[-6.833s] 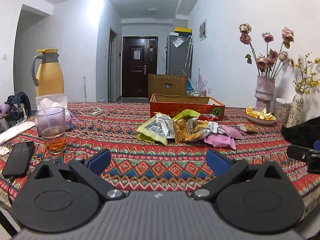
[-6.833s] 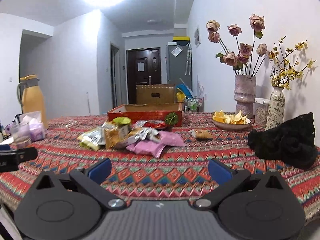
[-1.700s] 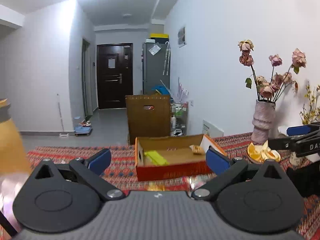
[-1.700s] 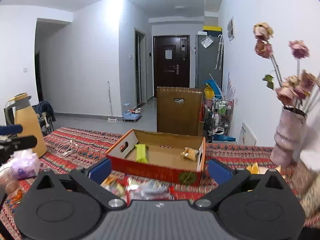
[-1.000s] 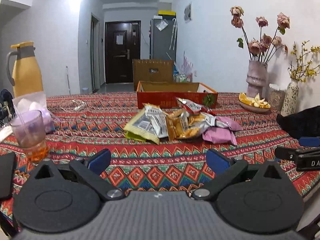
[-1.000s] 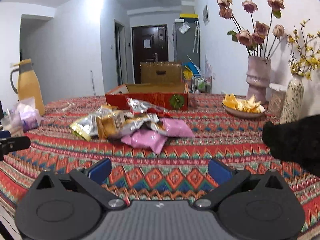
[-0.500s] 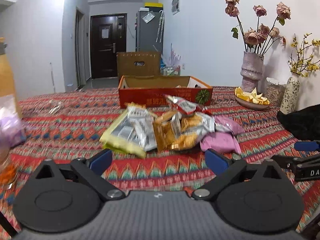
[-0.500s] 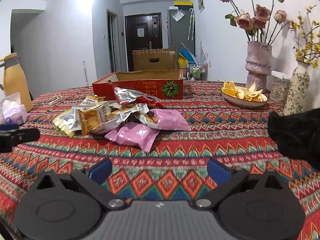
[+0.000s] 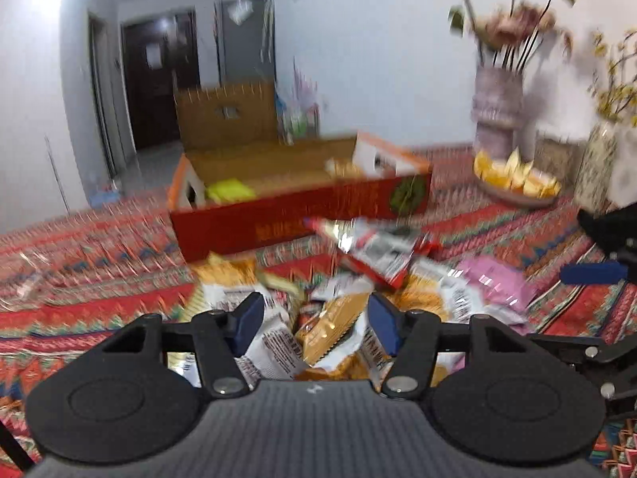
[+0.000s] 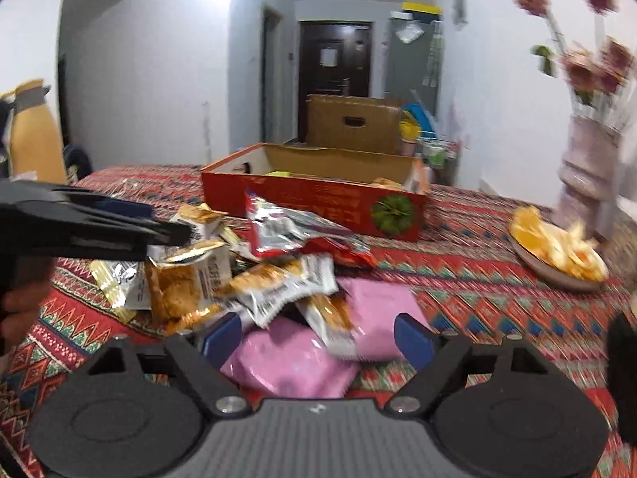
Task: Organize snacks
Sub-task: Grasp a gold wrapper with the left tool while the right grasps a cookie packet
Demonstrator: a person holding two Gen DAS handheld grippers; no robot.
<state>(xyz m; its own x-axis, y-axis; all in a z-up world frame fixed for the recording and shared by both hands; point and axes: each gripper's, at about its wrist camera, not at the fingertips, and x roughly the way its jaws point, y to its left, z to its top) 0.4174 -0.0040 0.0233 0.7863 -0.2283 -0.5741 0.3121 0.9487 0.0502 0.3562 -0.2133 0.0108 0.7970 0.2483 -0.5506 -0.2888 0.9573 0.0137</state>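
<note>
Left wrist view: you have closed in on the snack pile (image 9: 338, 314) since half a second ago, left gripper (image 9: 316, 320) fingers narrowed but spread around a golden packet (image 9: 330, 328) at 12 o'clock, right gripper (image 10: 316, 336) spread over the pink packets (image 10: 290, 358), so a pick for the red box (image 9: 302, 199) looks imminent.

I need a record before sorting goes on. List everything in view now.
Box: one, red outside, brown inside, open, on the table behind the snack pile.
Snack packets: a pile, count unclear; gold, silver and red, in front of the box.
Pink packets: two, at the near edge of the pile.
Green packet: one, inside the box.
Tablecloth: one, red patterned.
Plate of orange peel: one, right of the box.
Vase of dried roses: one, pinkish, by the wall.
Jug: one, yellow, far left.
Left gripper: open, over the gold packets.
Right gripper: open, over the pink packets.
</note>
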